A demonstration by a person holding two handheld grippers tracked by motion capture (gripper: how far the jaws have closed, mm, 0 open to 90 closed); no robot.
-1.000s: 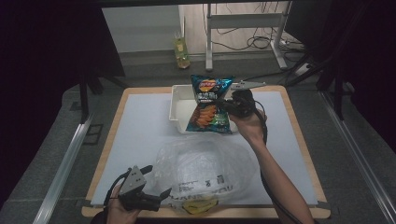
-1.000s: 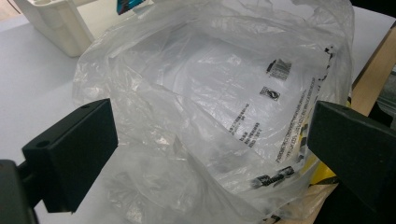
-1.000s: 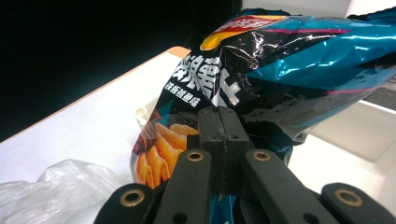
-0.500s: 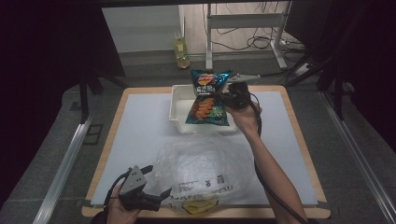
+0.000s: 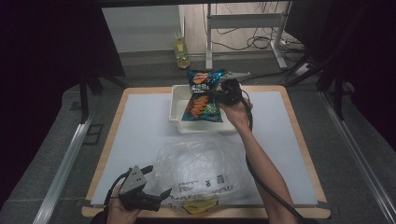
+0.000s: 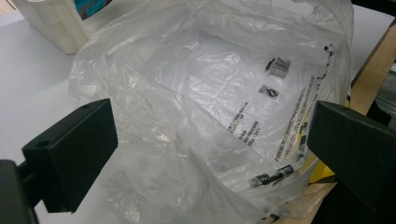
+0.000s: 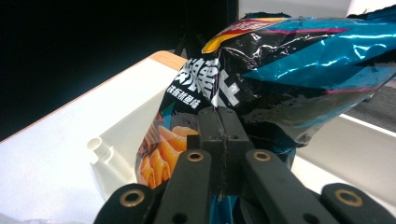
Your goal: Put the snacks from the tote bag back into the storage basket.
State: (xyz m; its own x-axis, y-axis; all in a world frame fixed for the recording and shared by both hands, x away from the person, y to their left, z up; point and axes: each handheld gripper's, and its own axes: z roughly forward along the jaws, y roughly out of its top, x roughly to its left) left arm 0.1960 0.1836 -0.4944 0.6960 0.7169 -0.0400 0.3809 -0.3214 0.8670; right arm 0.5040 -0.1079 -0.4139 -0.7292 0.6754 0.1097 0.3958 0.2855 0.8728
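Observation:
A shiny blue and black chip bag (image 5: 201,95) (image 7: 275,74) with orange snacks printed on it hangs over the white bin (image 5: 180,109) at the far middle of the table. My right gripper (image 5: 219,92) (image 7: 218,121) is shut on the bag's side edge, jaws pressed together on the foil. A crumpled clear plastic bag (image 5: 198,170) (image 6: 210,116) with black print lies at the near edge. My left gripper (image 5: 152,196) (image 6: 210,140) stands open at the bag's near left side, one jaw on each side of the loose plastic.
The white mat (image 5: 140,140) covers a wooden table (image 5: 107,135). A corner of the white bin (image 6: 51,23) sits beyond the plastic bag. Something yellow (image 5: 198,207) lies under the bag's front edge. A bottle (image 5: 182,49) stands on the floor beyond the table.
My right gripper has carried the chip bag farther back and slightly lower over the white bin. The left gripper and the plastic bag have not moved.

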